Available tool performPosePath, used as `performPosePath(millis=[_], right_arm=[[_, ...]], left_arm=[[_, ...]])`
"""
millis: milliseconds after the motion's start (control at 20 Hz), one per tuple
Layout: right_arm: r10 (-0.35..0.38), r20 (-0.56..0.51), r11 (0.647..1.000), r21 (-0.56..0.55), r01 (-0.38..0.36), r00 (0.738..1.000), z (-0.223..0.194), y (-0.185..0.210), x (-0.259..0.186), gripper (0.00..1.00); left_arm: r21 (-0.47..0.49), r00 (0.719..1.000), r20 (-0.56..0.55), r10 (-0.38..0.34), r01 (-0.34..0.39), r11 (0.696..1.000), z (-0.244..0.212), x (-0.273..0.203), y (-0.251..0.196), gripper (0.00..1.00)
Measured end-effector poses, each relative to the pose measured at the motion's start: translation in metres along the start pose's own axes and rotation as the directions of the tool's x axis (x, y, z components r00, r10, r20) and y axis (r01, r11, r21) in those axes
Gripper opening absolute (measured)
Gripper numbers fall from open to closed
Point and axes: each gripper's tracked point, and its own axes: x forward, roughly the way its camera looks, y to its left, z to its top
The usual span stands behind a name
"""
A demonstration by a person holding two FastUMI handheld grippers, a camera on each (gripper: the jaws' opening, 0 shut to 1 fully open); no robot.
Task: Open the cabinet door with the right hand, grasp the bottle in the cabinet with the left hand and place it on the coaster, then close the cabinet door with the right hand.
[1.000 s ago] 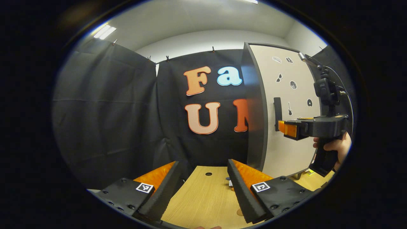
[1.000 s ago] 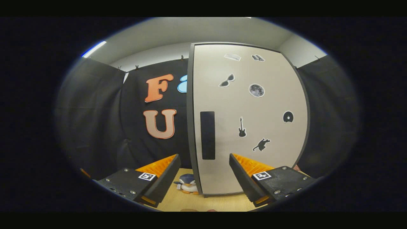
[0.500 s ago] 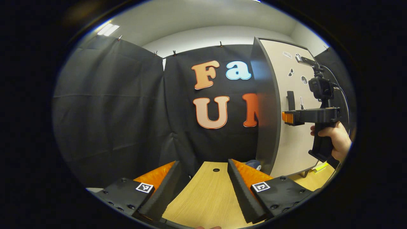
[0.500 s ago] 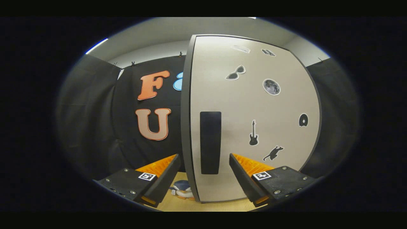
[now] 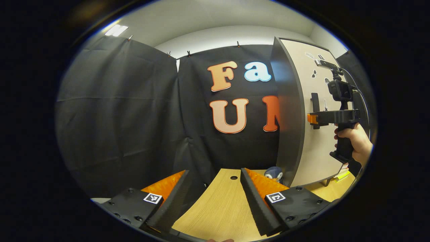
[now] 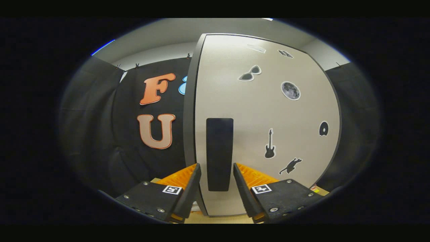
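**A:** Start close in. What is the left gripper [image 5: 215, 198] doing?

**B:** Its fingers stand wide apart with nothing between them, low over the wooden table [image 5: 218, 211]. A small round hole [image 5: 233, 177] sits in the tabletop just past the fingertips.

**A:** And beyond that?

**B:** A small penguin toy [image 5: 274, 172] stands on the table, tucked against the near lower corner of the cabinet [image 5: 289, 114]. Farther off in the left gripper view, the right gripper [image 5: 312, 120] is held level by a hand [image 5: 354, 143], its tip up against the door beside the handle [image 5: 315, 102].

**A:** How does the right gripper [image 6: 216, 183] look from its own camera?

**B:** Its fingers sit on either side of the lower part of the dark vertical handle [image 6: 219, 154]. A thin gap shows on each side, so they straddle it but I cannot say they press on it.

**A:** Is the cabinet door [image 6: 265, 114] open?

**B:** It looks flush with the dark frame, so closed. Its pale face carries stickers: sunglasses [image 6: 249, 73], a moon [image 6: 291, 90], a guitar [image 6: 269, 148], a cat [image 6: 290, 165].

**A:** Where is the bottle?

**B:** Behind that closed door, so I cannot tell.

**A:** And farthest back?

**B:** The booth's black cloth wall [image 5: 117, 111], clipped up beneath a white ceiling.
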Motion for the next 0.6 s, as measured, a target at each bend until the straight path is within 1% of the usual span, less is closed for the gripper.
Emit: performPosePath(millis=[100, 150, 250, 450, 550, 600], right_arm=[[-0.003, -0.008, 1.000, 0.001, 0.003, 1.000, -0.0023, -0.0017, -0.0008, 0.45], [-0.001, -0.009, 1.000, 0.006, 0.001, 1.000, -0.0012, -0.0014, 0.0000, 0.40], [0.006, -0.014, 1.000, 0.010, -0.006, 1.000, -0.0025, -0.0014, -0.0011, 0.37], [0.017, -0.012, 1.000, -0.020, -0.017, 1.000, -0.0017, -0.0018, -0.0027, 0.33], [0.016, -0.020, 1.000, 0.002, -0.016, 1.000, -0.0014, -0.0019, -0.0043, 0.29], [0.016, -0.023, 1.000, 0.001, -0.016, 1.000, -0.0016, -0.0011, -0.0059, 0.28]], left_arm=[[0.002, 1.000, 0.004, 0.003, -0.003, 1.000, 0.0012, 0.0008, 0.0018, 0.96], [0.002, 1.000, 0.006, 0.003, -0.003, 1.000, 0.0014, 0.0012, 0.0016, 0.96], [0.002, 1.000, 0.005, 0.004, -0.004, 1.000, 0.0002, 0.0006, 0.0019, 0.96], [-0.002, 1.000, 0.011, -0.005, 0.005, 1.000, 0.0019, -0.0015, -0.0016, 0.96], [0.000, 1.000, 0.017, -0.009, 0.009, 1.000, 0.0039, -0.0024, -0.0031, 0.96], [0.001, 1.000, 0.018, -0.011, 0.011, 1.000, 0.0045, -0.0021, -0.0041, 0.94]])
